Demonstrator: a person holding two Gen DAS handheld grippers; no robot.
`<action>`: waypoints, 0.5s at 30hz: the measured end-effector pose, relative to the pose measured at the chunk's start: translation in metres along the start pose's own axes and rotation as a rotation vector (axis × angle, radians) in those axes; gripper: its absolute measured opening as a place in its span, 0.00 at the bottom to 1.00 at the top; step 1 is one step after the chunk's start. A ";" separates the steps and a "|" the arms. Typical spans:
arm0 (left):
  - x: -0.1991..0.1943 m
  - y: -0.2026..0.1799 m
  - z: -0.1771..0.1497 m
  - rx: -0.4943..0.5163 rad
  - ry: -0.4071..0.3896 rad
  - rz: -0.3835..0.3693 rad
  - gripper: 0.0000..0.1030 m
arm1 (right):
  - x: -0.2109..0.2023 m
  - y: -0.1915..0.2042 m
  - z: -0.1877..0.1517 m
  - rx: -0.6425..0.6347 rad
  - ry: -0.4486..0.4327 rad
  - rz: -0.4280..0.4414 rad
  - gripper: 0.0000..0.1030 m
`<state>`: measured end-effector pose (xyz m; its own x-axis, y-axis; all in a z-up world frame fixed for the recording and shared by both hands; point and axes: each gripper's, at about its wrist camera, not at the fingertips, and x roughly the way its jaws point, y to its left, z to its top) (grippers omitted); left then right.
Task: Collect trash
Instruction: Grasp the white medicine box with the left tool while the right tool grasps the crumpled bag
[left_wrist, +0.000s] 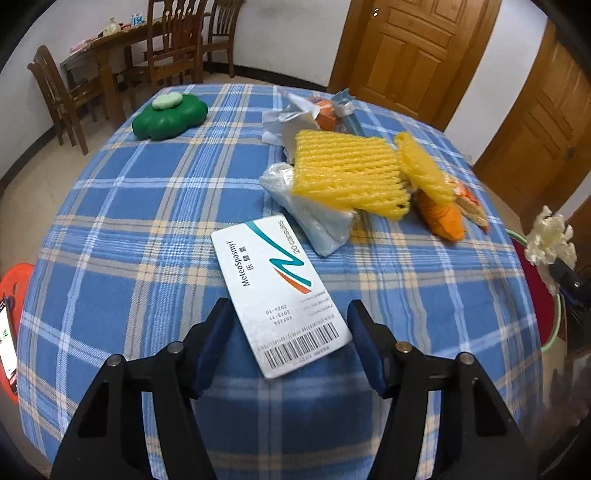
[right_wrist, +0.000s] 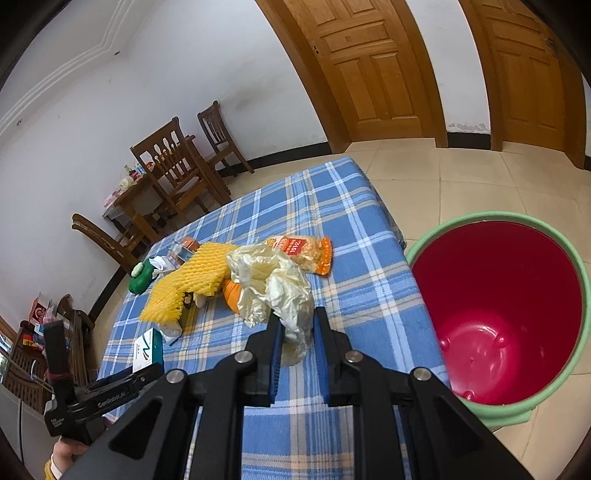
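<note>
The right gripper (right_wrist: 298, 325) pinches a crumpled cream plastic bag (right_wrist: 267, 284) above the table (right_wrist: 369, 295), beside the red bucket (right_wrist: 509, 295). The left gripper (left_wrist: 288, 314) is spread around a medicine box (left_wrist: 280, 288) near the yellow foam net (left_wrist: 343, 170).

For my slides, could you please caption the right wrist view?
Right gripper clamps crumpled plastic bag beside the red bucket.
</note>
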<state>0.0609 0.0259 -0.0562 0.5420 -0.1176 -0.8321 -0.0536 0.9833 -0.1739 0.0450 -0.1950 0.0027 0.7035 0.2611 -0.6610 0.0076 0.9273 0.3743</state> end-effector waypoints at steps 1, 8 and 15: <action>-0.004 -0.001 -0.001 0.009 -0.012 -0.004 0.62 | -0.002 -0.001 -0.001 0.003 -0.002 -0.001 0.18; -0.033 -0.018 0.001 0.063 -0.080 -0.076 0.62 | -0.015 -0.008 -0.008 0.042 -0.026 -0.008 0.18; -0.048 -0.054 0.008 0.140 -0.101 -0.161 0.62 | -0.035 -0.023 -0.012 0.080 -0.062 -0.033 0.18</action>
<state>0.0443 -0.0203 -0.0024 0.6159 -0.2674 -0.7411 0.1540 0.9634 -0.2196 0.0118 -0.2216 0.0091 0.7445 0.2119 -0.6331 0.0862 0.9098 0.4059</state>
